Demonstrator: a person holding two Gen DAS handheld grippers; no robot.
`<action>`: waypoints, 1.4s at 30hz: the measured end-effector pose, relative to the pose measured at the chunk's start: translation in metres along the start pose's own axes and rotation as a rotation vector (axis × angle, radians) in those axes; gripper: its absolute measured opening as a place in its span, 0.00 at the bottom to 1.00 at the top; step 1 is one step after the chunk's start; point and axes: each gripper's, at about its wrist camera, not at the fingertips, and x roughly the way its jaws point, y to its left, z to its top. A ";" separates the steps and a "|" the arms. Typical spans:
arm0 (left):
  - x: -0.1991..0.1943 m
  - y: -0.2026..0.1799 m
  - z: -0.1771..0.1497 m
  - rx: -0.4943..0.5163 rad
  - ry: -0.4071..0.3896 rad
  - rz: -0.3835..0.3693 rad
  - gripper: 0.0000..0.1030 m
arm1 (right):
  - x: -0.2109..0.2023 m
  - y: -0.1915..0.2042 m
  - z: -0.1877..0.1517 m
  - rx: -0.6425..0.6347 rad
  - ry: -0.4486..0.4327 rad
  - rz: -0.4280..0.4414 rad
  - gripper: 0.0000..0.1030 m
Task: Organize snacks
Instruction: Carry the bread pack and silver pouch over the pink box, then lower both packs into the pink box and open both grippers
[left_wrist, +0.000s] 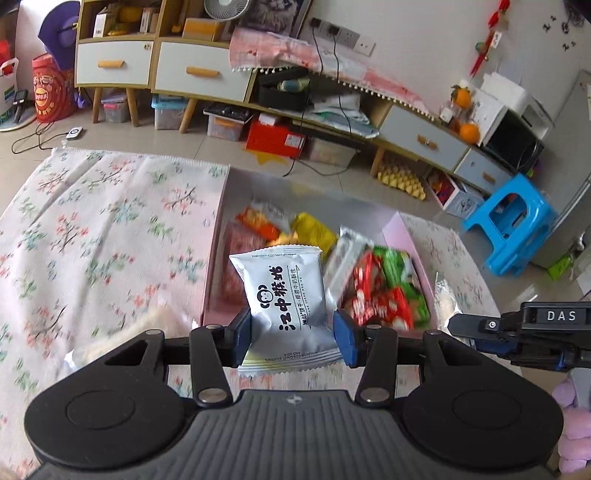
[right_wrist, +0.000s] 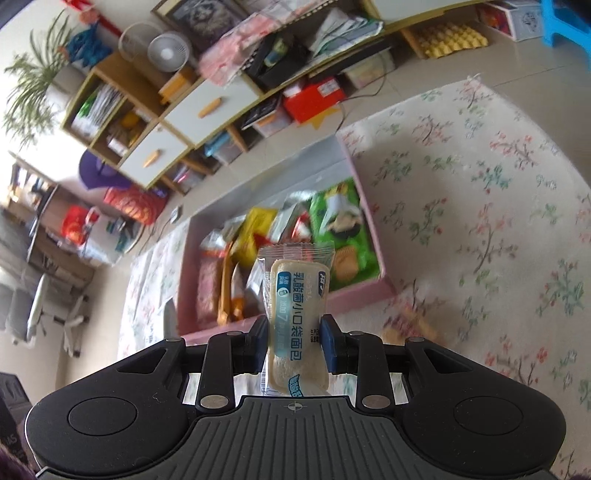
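My left gripper (left_wrist: 293, 338) is shut on a silver-white biscuit packet (left_wrist: 286, 295) with black characters, held upright above the near edge of a pink box (left_wrist: 218, 236). That box holds several snack packs, orange, yellow, red and green. My right gripper (right_wrist: 293, 345) is shut on a small clear-wrapped bread bun packet (right_wrist: 293, 317), held upright in front of the same pink box (right_wrist: 365, 221). The right gripper's black body (left_wrist: 524, 328) shows at the right edge of the left wrist view.
The box lies on a floral cloth (left_wrist: 92, 229). A pale wrapped bun (left_wrist: 147, 332) lies on the cloth left of the box, and a clear packet (left_wrist: 448, 295) lies right of it. An orange blurred snack (right_wrist: 410, 325) lies near the box. Cabinets (left_wrist: 199, 70) and a blue stool (left_wrist: 517, 221) stand beyond.
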 end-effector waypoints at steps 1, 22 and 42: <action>0.004 0.001 0.004 -0.008 -0.002 -0.004 0.42 | 0.002 0.000 0.006 0.006 -0.004 0.002 0.27; 0.077 -0.009 0.048 0.069 -0.056 -0.066 0.43 | 0.094 0.008 0.104 0.026 -0.001 -0.109 0.28; 0.069 -0.019 0.048 0.128 -0.081 -0.006 0.66 | 0.080 0.031 0.111 -0.058 -0.048 -0.110 0.39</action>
